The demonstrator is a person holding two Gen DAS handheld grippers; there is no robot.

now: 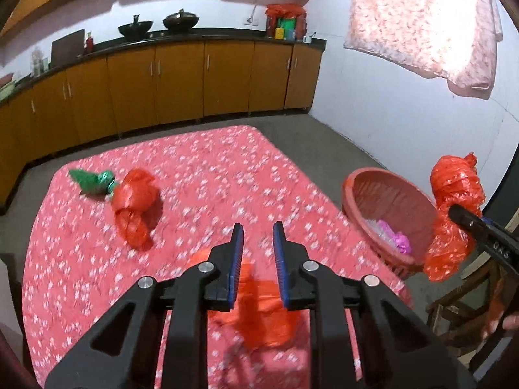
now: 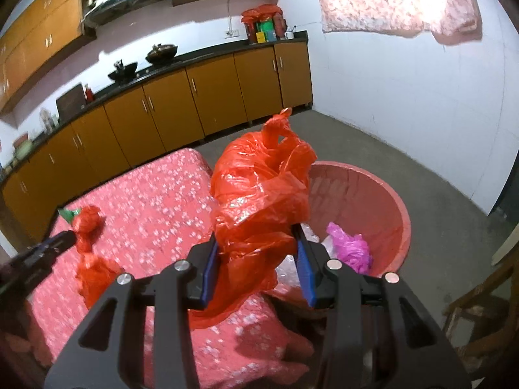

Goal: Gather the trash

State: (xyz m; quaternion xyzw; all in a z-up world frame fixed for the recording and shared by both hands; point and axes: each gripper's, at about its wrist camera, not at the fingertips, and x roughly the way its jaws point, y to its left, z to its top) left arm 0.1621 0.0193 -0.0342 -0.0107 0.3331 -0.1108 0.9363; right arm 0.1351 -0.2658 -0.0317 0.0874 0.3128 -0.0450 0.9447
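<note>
My right gripper [image 2: 258, 243] is shut on a crumpled red plastic bag [image 2: 259, 194] and holds it in the air beside the pink basket [image 2: 389, 194], which holds a pink bag [image 2: 352, 248] and clear plastic. The held bag [image 1: 454, 207] and basket [image 1: 363, 191] also show in the left wrist view. My left gripper [image 1: 258, 233] is open above the table, with a blurred red bag [image 1: 256, 311] under its fingers. Another red bag [image 1: 134, 204] and a green wrapper [image 1: 92, 180] lie at the far left of the table.
The table has a red flowered cloth [image 1: 211, 168]. Brown kitchen cabinets [image 1: 178, 81] with woks on the counter line the back. A wooden chair [image 1: 460, 304] stands at the right by the basket. A flowered cloth [image 1: 421, 22] hangs on the white wall.
</note>
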